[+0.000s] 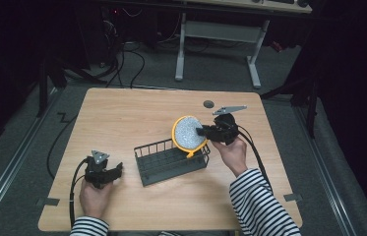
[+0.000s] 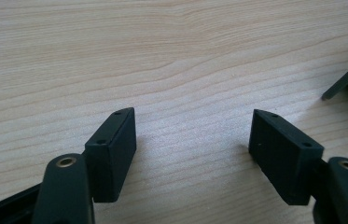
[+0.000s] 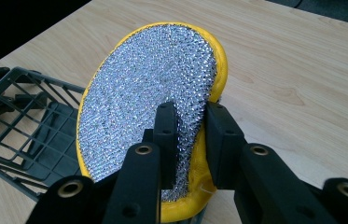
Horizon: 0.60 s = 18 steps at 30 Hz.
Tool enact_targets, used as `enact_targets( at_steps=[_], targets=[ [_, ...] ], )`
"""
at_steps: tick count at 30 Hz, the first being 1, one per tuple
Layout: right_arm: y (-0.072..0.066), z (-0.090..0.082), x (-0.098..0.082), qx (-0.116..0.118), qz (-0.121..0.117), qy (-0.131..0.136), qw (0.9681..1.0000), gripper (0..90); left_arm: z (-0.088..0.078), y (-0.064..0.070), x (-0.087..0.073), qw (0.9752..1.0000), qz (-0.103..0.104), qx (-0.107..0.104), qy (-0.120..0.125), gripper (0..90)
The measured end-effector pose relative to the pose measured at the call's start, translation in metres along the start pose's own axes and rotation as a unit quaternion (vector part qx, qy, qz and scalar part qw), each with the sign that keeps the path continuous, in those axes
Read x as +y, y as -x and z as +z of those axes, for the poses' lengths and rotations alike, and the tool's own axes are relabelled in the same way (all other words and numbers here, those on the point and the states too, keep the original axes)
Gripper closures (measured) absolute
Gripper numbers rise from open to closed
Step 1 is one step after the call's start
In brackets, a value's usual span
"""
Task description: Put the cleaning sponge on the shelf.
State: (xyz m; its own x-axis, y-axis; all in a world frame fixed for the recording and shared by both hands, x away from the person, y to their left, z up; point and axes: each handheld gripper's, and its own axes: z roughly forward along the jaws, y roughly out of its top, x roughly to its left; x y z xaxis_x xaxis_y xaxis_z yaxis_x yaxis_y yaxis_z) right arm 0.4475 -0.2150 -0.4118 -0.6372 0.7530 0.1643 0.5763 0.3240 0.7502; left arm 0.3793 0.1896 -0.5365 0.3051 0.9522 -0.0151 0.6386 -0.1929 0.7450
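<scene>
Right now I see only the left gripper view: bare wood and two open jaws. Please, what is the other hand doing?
Observer: The right gripper is shut on a round yellow scouring pad with a silver mesh face, clamped at its edge.
Operator: Is the pad on the table or in the air?
Observer: In the air; the high view shows it held upright above the right end of a dark wire basket.
Operator: Is anything inside the basket?
Observer: Nothing that I can make out through its grid.
Operator: And where am I, from the basket?
Observer: Your left gripper rests on the table just left of the basket, apart from it.
</scene>
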Motion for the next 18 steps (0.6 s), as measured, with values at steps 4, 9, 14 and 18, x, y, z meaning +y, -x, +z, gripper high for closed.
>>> enact_targets(
  at_steps=[4, 9, 14, 18],
  targets=[
    [-0.002, 0.002, -0.001, 0.003, -0.005, -0.005, 1.0, 75.6, 0.0, 0.0, 0.0, 1.0, 0.0, 0.0, 0.0, 32.7],
    [-0.002, 0.005, -0.007, 0.012, 0.003, -0.003, 0.9999, 75.1, 0.0, 0.0, 0.0, 1.0, 0.0, 0.0, 0.0, 32.7],
    [-0.001, 0.006, -0.011, 0.014, 0.004, 0.001, 0.9999, 74.7, 0.0, 0.0, 0.0, 1.0, 0.0, 0.0, 0.0, 32.7],
    [-0.005, 0.007, -0.01, 0.016, -0.003, 0.004, 0.9999, 74.5, 0.0, 0.0, 0.0, 1.0, 0.0, 0.0, 0.0, 32.7]
  ],
)
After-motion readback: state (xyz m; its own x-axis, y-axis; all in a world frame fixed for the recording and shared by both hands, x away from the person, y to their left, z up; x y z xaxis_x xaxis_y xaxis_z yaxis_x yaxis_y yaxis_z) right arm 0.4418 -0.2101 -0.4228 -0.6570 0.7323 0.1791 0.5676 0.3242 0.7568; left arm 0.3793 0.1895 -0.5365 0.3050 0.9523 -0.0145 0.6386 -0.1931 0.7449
